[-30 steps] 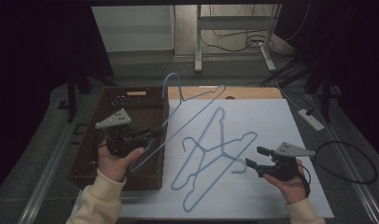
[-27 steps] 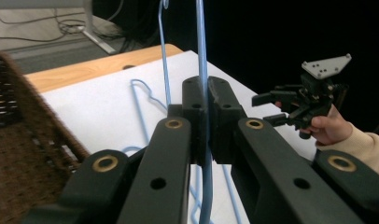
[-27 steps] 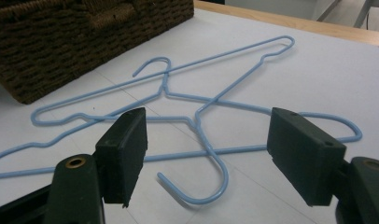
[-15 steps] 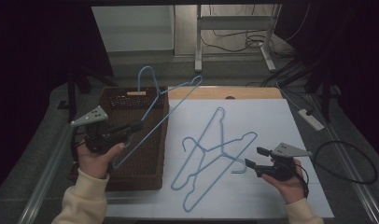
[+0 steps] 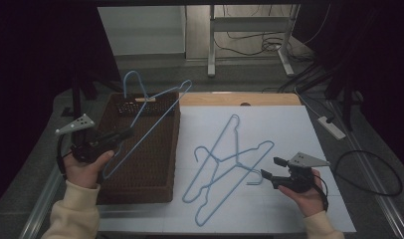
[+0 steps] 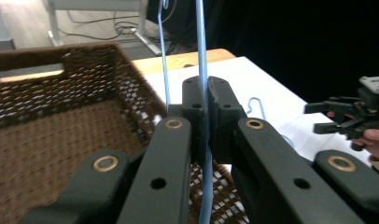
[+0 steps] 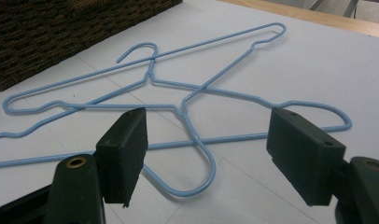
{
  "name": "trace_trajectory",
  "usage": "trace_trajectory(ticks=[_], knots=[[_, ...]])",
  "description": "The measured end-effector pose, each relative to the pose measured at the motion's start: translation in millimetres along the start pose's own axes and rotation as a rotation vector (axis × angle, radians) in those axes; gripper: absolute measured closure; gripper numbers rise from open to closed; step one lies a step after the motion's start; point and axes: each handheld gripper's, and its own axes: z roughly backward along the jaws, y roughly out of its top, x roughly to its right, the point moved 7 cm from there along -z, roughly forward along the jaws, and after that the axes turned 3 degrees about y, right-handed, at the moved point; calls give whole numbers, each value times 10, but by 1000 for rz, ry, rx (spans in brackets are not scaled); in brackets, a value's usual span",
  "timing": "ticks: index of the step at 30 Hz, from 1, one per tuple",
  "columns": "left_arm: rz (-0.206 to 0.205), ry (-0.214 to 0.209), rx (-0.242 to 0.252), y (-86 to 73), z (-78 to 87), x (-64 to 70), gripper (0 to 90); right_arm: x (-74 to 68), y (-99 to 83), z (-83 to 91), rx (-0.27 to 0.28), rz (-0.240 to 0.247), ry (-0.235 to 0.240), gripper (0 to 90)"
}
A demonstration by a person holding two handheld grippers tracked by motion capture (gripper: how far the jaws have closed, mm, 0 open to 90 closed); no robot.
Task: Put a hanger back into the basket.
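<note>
1. The thin blue wire coat hanger (image 5: 149, 115) is up in the air over the dark brown woven wicker basket (image 5: 155, 172), gripped by the left claw (image 5: 121, 134), whose jaws are clenched on one wire near the lower corner. In the left gripper view the wire (image 6: 204, 93) runs straight up between the pressed pads.

2. Handling, as a judgement: it looks light, and stiff enough to keep its shape, but springy. The smooth coated wire is narrow, so it may pivot or slip in a flat-padded grip. A straight run of wire, as held now, seems the safest place to take it; the hook or a bend would twist more easily.

3. Its long axis slants from the claw, low and near the person, up and away to the right. The hook (image 5: 132, 82) stands at the far top, above the basket's back wall.

4. Two more blue wire hangers (image 5: 229, 162) lie flat and crossed on the white sheet covering the bench (image 5: 289, 124), just right of the basket, their hooks overlapping the other's wires.

5. The right claw (image 5: 268, 168) is released, jaws wide apart, low over the bench with one hanger's hook (image 7: 197, 175) lying between them, untouched.
</note>
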Motion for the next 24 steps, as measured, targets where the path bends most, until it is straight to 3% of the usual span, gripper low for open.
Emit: trace_trajectory(ticks=[9,16,24], knots=[[6,58,-35,-180,123,-358,867,-7,-19,-27,-16,-3,3,310],[2,61,-73,-280,120,-449,867,0,-25,-30,-19,-6,-1,311],[6,70,-139,-354,5,-570,866,6,-27,-32,-18,-8,-2,310]])
